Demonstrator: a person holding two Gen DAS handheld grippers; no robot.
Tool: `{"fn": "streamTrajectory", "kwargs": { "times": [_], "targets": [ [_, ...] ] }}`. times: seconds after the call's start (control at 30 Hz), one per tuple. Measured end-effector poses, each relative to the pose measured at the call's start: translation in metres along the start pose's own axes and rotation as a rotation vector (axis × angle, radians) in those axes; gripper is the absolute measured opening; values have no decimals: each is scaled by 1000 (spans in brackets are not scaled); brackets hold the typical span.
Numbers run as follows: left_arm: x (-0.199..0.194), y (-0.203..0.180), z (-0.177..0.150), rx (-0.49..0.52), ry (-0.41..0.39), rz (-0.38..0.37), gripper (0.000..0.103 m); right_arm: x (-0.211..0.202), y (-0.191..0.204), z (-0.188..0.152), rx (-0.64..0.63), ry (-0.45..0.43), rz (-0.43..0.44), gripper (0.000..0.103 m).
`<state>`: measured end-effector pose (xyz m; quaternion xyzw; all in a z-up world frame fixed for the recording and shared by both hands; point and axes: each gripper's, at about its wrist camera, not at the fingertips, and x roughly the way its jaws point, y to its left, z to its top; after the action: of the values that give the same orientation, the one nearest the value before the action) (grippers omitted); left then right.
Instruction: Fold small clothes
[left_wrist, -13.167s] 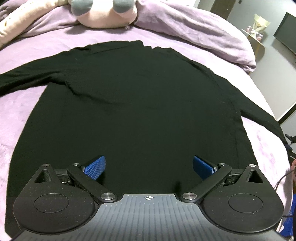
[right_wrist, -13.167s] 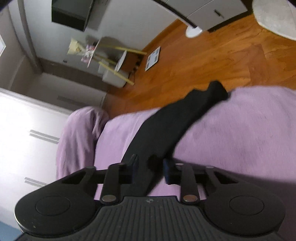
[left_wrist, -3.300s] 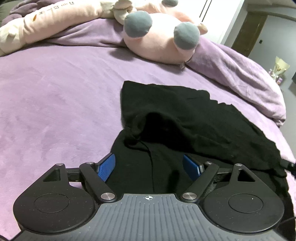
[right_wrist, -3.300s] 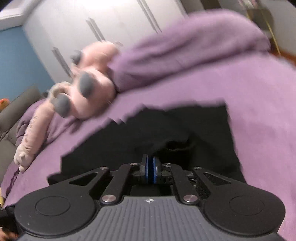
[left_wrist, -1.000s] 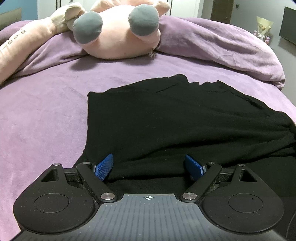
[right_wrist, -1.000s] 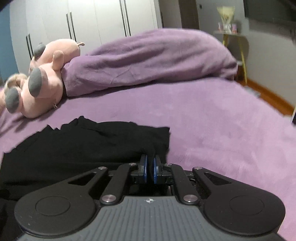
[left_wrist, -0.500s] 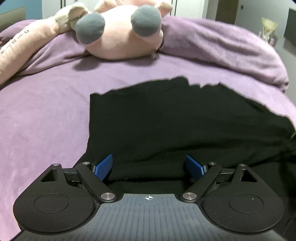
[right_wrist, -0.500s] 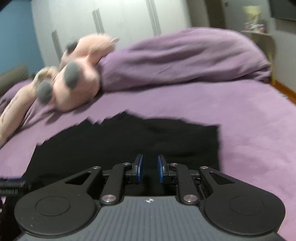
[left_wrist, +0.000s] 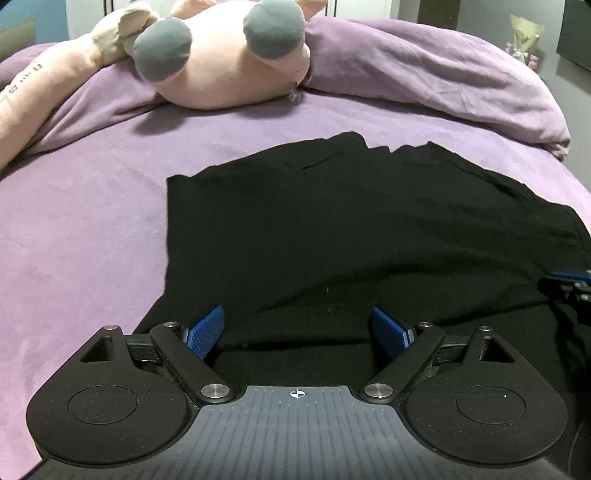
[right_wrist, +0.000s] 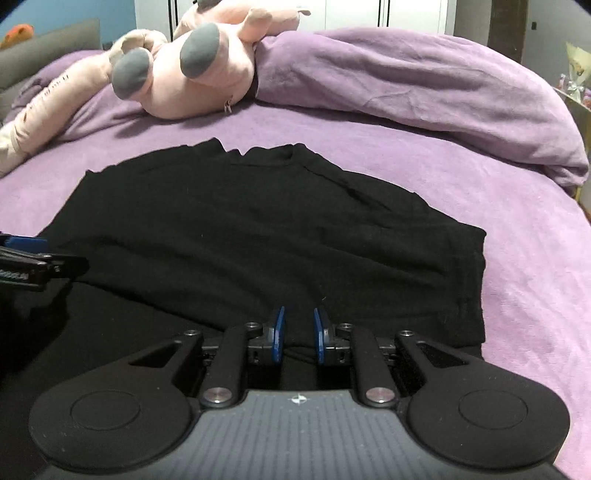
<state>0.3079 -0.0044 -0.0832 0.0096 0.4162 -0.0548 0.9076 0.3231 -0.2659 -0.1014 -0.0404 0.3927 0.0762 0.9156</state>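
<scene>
Dim indoor light — fisheye-warped edges

Purple bed (left_wrist: 81, 229) fills the frame. Pink plush toy (left_wrist: 221, 62) w/ grey feet lies upper left, next to a bunched purple duvet (left_wrist: 436, 85) upper right. White wardrobe doors (right_wrist: 351, 14) along top edge.

Left tool (left_wrist: 297, 328) gapes wide; right tool (right_wrist: 298, 330) narrowly parted.

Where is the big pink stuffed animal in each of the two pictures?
Left wrist view: the pink plush toy lies at the top centre, behind the black garment.
Right wrist view: the pink plush toy lies at the top left, again beyond the black garment.
Shared landmark: the bunched purple blanket sits just right of the toy in both views.
</scene>
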Motion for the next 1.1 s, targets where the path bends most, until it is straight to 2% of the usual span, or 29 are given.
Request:
{"fn": "streamTrajectory", "kwargs": {
  "times": [0.07, 0.17, 0.3, 0.4, 0.53, 0.7, 0.8, 0.87, 0.9, 0.93, 0.97, 1.0, 1.1],
  "targets": [
    [-16, 2, -7, -8, -10, -6, 90, -10, 0, 1, 11, 21, -1, 15],
    [-51, 10, -31, -2, -35, -37, 90, -39, -5, -15, 40, 62, 44, 16],
    [-105, 26, -77, 46, -36, -42, 90, -101, -20, -66, 114, 86, 82, 19],
    [-142, 44, -113, 61, -18, -27, 90, -149, -31, -111, 181, 116, 96, 32],
    [-177, 73, -155, -16, 43, -24, 91, -191, -44, -162, 287, 173, 75, 34],
    [-192, 98, -189, -145, 98, -48, 90, -198, -56, -195, 433, 198, 158, 34],
    [-190, 105, -198, -209, 124, -88, 84, -192, -52, -196, 413, 198, 158, 34],
    [-185, 110, -201, -243, 144, -131, 74, -192, -50, -197, 393, 194, 158, 34],
    [-184, 111, -202, -258, 152, -140, 72, -192, -49, -197, 390, 194, 158, 34],
    [-183, 111, -203, -264, 155, -139, 67, -193, -49, -198, 391, 196, 160, 31],
    [-181, 112, -203, -263, 156, -136, 56, -194, -50, -200, 388, 197, 160, 26],
    [-180, 114, -202, -263, 162, -129, 51, -196, -49, -201, 380, 200, 159, 24],
    [-181, 120, -204, -286, 173, -138, 31, -196, -52, -203, 392, 209, 191, 7]
  ]
}}
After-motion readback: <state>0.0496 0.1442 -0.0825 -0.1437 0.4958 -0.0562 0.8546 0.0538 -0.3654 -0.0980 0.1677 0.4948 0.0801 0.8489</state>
